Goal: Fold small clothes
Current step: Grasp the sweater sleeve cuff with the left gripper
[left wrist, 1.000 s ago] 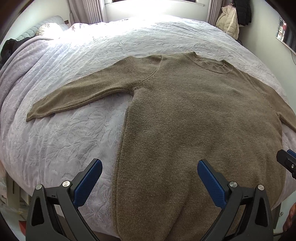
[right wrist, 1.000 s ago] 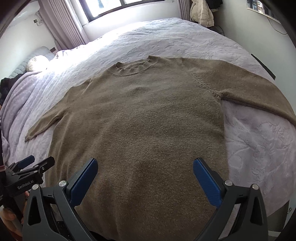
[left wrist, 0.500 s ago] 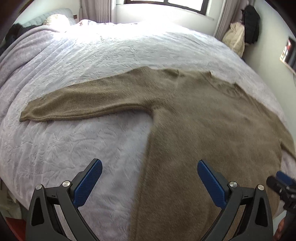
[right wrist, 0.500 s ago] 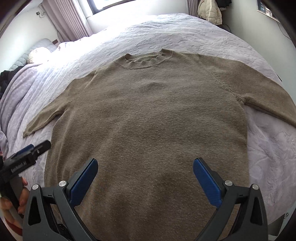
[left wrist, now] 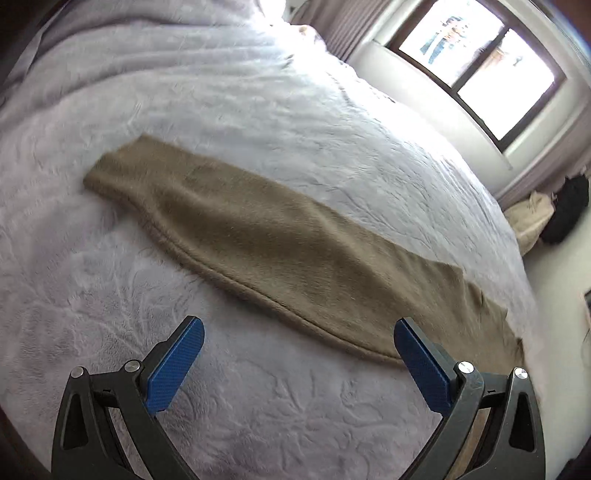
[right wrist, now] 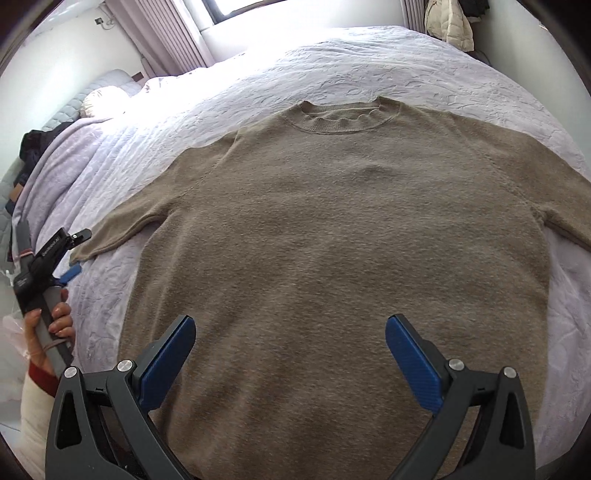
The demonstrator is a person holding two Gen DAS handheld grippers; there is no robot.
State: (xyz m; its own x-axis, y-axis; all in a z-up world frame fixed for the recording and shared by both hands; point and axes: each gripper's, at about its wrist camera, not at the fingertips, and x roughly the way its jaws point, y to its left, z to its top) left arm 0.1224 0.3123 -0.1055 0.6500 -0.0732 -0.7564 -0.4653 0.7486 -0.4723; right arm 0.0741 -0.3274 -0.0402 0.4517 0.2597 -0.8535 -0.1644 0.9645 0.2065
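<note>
An olive-brown knit sweater point(right wrist: 340, 236) lies flat and face up on the bed, neckline point(right wrist: 343, 118) at the far side, both sleeves spread out. In the left wrist view its left sleeve point(left wrist: 280, 240) runs diagonally across the quilt, cuff point(left wrist: 110, 173) at the upper left. My left gripper point(left wrist: 299, 350) hovers open just in front of that sleeve, nothing between its blue pads. The right gripper point(right wrist: 291, 347) stands open over the sweater's lower body. The left gripper point(right wrist: 62, 258) also shows in the right wrist view near the sleeve cuff, held by a hand point(right wrist: 59, 321).
A pale lilac quilted bedspread point(left wrist: 258, 110) covers the bed. A window point(left wrist: 476, 62) and curtains lie beyond it. Pillows point(right wrist: 99, 99) and dark clothes point(right wrist: 37, 144) sit at the head end; a cream jacket point(right wrist: 448, 24) hangs at the back right.
The left gripper has swung left from the sweater's body to face the left sleeve. The right gripper has shifted to centre over the sweater's body. Both stayed open.
</note>
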